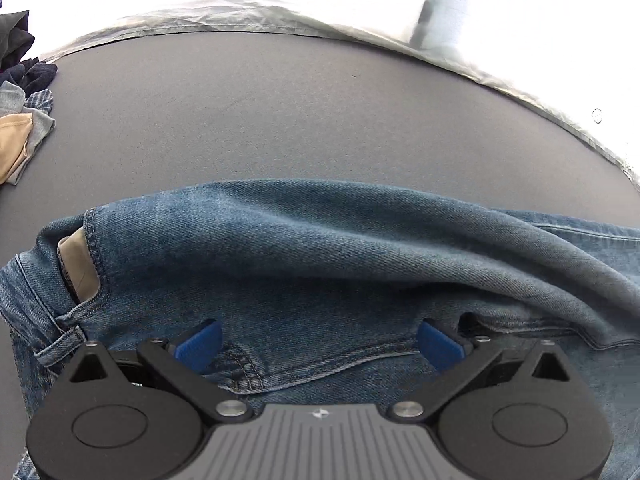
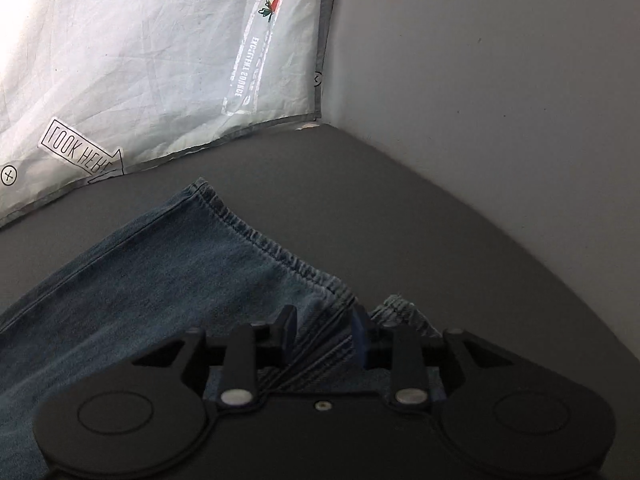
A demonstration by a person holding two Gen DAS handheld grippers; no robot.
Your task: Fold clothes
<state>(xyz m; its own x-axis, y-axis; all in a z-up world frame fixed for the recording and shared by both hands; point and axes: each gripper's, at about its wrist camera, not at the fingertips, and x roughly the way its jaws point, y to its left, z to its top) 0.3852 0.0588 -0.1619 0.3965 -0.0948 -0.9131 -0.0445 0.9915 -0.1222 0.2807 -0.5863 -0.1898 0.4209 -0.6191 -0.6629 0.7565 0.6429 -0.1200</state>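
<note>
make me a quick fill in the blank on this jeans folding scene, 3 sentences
1. The garment under both grippers is a pair of blue ____.
2. The left gripper hangs over the waist end with its jaws ____.
3. The right gripper has denim bunched between its fingers at the leg's ____.

Missing words: jeans; open; hem

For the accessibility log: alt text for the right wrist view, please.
The right tongs have bunched denim between their fingers at the hem of a blue jeans leg, which lies across a dark grey table. Behind it hangs a creased white sheet printed "LOOK HERE".
</note>
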